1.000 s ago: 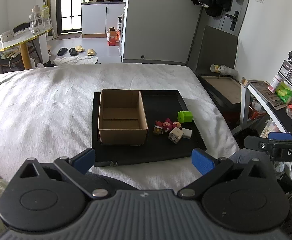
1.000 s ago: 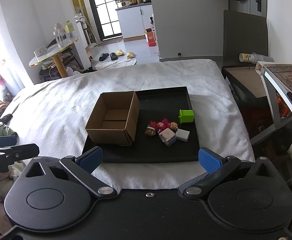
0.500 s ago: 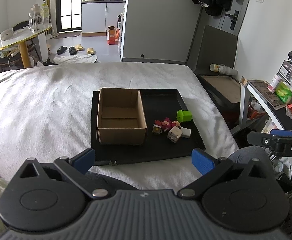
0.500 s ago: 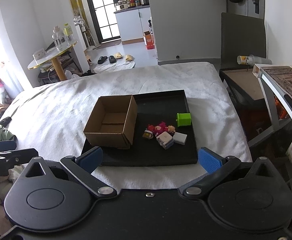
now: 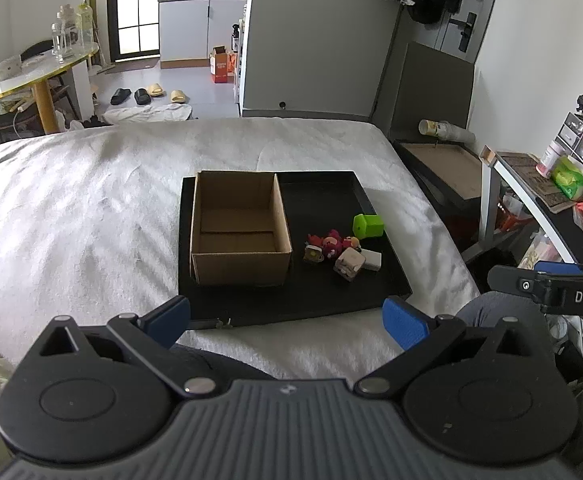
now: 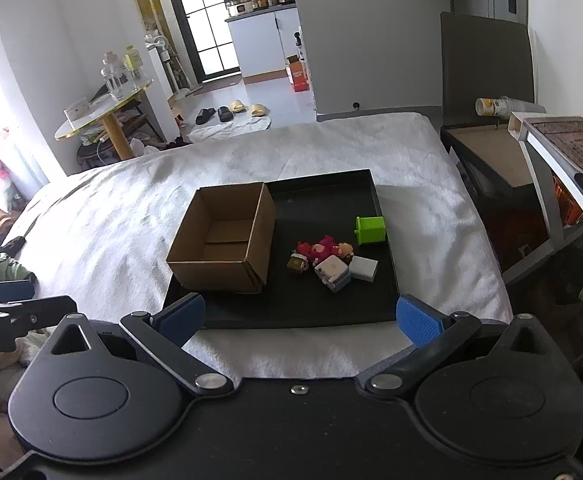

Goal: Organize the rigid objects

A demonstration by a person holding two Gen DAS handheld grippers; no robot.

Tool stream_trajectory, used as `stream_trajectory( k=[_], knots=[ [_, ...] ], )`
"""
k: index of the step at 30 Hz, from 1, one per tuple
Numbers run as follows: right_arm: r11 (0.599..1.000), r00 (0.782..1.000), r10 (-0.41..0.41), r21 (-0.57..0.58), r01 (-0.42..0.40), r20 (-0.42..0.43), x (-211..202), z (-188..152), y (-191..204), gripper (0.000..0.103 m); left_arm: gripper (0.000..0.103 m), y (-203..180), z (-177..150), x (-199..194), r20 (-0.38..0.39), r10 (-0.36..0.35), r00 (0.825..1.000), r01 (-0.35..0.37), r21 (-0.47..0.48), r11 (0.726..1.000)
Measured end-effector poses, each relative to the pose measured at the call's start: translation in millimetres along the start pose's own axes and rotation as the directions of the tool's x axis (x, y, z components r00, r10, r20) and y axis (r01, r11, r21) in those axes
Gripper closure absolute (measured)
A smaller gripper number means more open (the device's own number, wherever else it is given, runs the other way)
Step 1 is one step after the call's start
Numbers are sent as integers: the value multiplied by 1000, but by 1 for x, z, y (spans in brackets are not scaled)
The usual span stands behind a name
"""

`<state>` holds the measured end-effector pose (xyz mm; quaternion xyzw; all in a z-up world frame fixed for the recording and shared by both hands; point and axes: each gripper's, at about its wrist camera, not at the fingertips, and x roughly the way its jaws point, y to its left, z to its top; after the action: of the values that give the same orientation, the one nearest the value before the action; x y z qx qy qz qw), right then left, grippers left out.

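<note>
A flat black rectangular tray [image 5: 291,304] lies on a white bedspread [image 5: 71,220], its long axis running across the left wrist view from 9 to 3 o'clock. An open brown cardboard box [image 5: 240,227] fills the tray's 9 o'clock half, mouth upward and empty, its long axis running from 6 to 12 o'clock. The small toys cluster at about 3 o'clock from the box, apart from its wall. A lime-green plastic block [image 5: 368,225] lies tipped at the far side of the cluster, near the tray's right rim. Just nearer are a red and pink figure [image 5: 332,244] and a small brown and yellow toy [image 5: 313,255]. A pale printed cube [image 5: 349,263] sits at the near side, standing on a skew to the tray edges, and a white rectangular block [image 5: 371,259] touches it at 3 o'clock, its long axis roughly across the view.

The left gripper [image 5: 287,318], black with blue pads, hovers off the tray's near edge with its jaws spread wide and nothing between them. The right gripper [image 6: 299,316] also hangs short of the tray, jaws equally wide and empty.
</note>
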<state>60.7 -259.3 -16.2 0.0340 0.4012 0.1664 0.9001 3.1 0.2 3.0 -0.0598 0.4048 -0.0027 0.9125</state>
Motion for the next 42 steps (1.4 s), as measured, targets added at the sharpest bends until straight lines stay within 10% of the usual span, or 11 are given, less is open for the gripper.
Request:
stream_trajectory(
  k=[42],
  knots=[
    [994, 997, 18, 106, -9, -81, 120, 8, -57, 2, 3, 57, 22, 130, -139, 39, 989, -59, -142, 988]
  ],
)
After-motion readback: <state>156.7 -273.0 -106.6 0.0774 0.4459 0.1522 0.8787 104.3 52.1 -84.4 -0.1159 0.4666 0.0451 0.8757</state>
